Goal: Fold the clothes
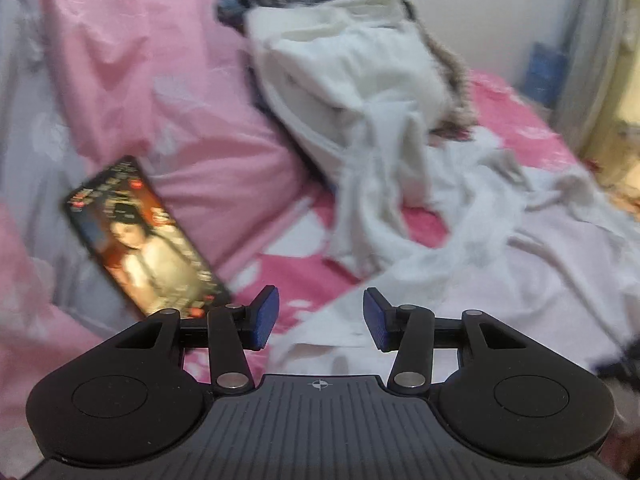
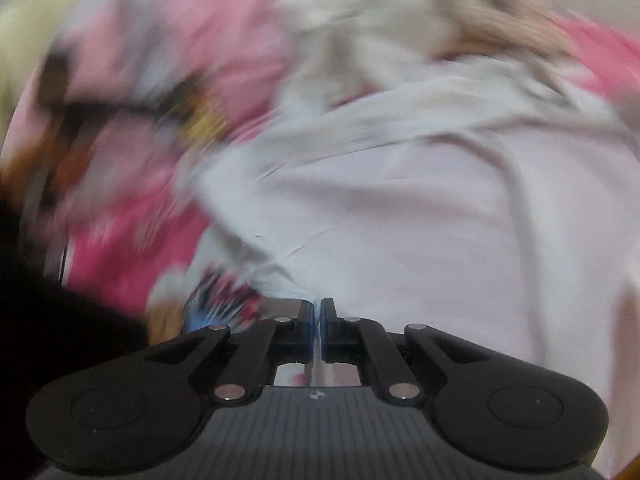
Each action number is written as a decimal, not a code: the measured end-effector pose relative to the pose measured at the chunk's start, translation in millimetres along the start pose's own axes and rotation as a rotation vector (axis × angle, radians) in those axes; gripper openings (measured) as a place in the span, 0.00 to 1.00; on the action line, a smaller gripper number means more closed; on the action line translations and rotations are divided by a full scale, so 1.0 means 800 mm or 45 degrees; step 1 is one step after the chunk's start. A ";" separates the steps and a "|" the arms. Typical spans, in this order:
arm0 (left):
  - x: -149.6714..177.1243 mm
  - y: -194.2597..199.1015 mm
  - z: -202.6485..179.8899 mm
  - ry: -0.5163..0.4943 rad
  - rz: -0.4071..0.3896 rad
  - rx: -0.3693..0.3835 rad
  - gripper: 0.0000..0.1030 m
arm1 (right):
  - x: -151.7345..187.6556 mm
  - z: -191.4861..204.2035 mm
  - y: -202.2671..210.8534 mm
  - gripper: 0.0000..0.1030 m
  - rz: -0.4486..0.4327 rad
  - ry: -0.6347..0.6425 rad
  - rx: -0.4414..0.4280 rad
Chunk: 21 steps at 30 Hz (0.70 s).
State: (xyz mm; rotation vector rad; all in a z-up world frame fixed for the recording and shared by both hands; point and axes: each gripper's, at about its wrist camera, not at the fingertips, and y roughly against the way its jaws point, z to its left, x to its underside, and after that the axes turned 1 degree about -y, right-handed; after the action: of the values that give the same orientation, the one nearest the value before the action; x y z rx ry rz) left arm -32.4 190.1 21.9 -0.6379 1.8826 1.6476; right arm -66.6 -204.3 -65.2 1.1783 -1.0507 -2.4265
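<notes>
Pink bed carried a crumpled white garment beside a phone. Left gripper hovered, fingers wide, empty. Right gripper fingers pinched the garment's edge; view blurred.

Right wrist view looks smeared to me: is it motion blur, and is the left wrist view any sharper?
Right wrist view: heavy motion smear across the pink bedding and pale white garment; only the right gripper, shut on a fold of that garment, is crisp. Left wrist view: milder blur, with the lit phone screen soft, the open left gripper sharp, and fisheye bending at the edges.
</notes>
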 end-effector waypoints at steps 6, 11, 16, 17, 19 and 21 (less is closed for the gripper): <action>0.037 -0.008 -0.029 -0.200 0.162 0.204 0.45 | 0.010 -0.068 0.000 0.03 -0.015 -0.328 0.044; 0.074 -0.025 -0.069 -0.480 0.253 0.225 0.45 | 0.010 -0.068 0.001 0.03 -0.018 -0.322 0.058; 0.093 -0.051 -0.102 -0.758 0.255 0.141 0.46 | 0.007 -0.050 0.002 0.03 -0.019 -0.219 0.087; 0.094 -0.057 -0.107 -0.798 0.249 0.121 0.46 | 0.007 -0.049 0.002 0.03 -0.018 -0.217 0.088; 0.082 -0.070 -0.104 -0.768 0.237 0.148 0.46 | 0.009 -0.048 0.001 0.04 -0.015 -0.213 0.089; 0.062 -0.086 -0.098 -0.686 0.239 0.193 0.46 | 0.010 -0.047 0.001 0.04 -0.011 -0.209 0.091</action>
State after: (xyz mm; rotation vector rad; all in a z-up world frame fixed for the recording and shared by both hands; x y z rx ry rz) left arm -30.1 103.2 -54.7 0.0533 1.6735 1.5682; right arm -43.2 -227.4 -84.7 1.0202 -1.1898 -2.5481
